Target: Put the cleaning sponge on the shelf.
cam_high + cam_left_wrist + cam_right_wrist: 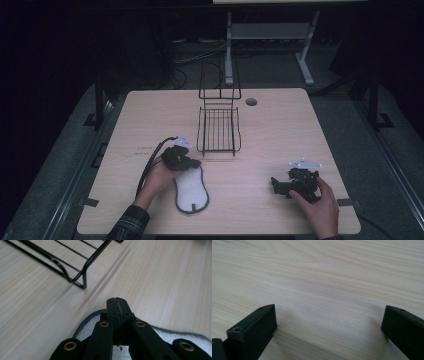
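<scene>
A white fleecy insole (pixel 191 190) with a grey rim lies flat on the wooden table (pixel 280 130), toe end towards the far side. My left gripper (pixel 192 162) sits over that far end, jaws shut. In the left gripper view the closed tips (pixel 117 306) reach just past the insole's rim (pixel 85 327); I cannot tell whether they pinch it. A hand rests my right gripper (pixel 275 184) low on the table at the right, pointing left. In the right gripper view its jaws (pixel 329 315) stand wide open over bare wood with nothing between them.
A black wire rack (pixel 218 131) stands at the table's middle, just beyond the left gripper, its near corner (pixel 84 277) close ahead of the left jaws. A cable (pixel 150 167) trails from the left gripper. A round hole (pixel 251 101) is in the table's far edge.
</scene>
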Motion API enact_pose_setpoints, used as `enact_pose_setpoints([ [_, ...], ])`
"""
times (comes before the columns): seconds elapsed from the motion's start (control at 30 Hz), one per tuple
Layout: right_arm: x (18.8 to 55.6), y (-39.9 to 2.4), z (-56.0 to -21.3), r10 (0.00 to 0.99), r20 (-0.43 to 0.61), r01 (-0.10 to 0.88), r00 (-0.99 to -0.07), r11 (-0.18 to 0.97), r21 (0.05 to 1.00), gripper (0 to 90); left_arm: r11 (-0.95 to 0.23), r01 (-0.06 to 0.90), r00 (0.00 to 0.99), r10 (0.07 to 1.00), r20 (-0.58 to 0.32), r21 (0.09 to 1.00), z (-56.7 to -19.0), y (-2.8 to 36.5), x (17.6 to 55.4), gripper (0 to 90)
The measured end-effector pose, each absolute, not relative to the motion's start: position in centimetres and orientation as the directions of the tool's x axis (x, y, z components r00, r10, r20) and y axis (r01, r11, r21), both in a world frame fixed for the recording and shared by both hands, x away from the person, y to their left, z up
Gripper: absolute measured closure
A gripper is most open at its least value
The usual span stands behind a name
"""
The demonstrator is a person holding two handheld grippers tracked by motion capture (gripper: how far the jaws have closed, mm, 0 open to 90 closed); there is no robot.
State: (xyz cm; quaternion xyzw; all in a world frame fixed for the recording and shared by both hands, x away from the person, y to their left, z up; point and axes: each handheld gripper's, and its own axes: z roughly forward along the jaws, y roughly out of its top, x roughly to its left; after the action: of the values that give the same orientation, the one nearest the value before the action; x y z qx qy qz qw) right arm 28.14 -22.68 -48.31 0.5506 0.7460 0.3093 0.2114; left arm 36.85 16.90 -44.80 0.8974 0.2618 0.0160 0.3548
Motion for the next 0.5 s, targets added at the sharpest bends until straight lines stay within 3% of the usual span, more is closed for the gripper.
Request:
enact_pose_setpoints([
  [0.5,28.1,-22.7,-48.3,0.952,0.025,0.691,-0.304,0.202,0.694,0.0,-0.597,0.478,0.845,0.513,-0.152,0.644,-44.7,19.3,36.1,89.7],
])
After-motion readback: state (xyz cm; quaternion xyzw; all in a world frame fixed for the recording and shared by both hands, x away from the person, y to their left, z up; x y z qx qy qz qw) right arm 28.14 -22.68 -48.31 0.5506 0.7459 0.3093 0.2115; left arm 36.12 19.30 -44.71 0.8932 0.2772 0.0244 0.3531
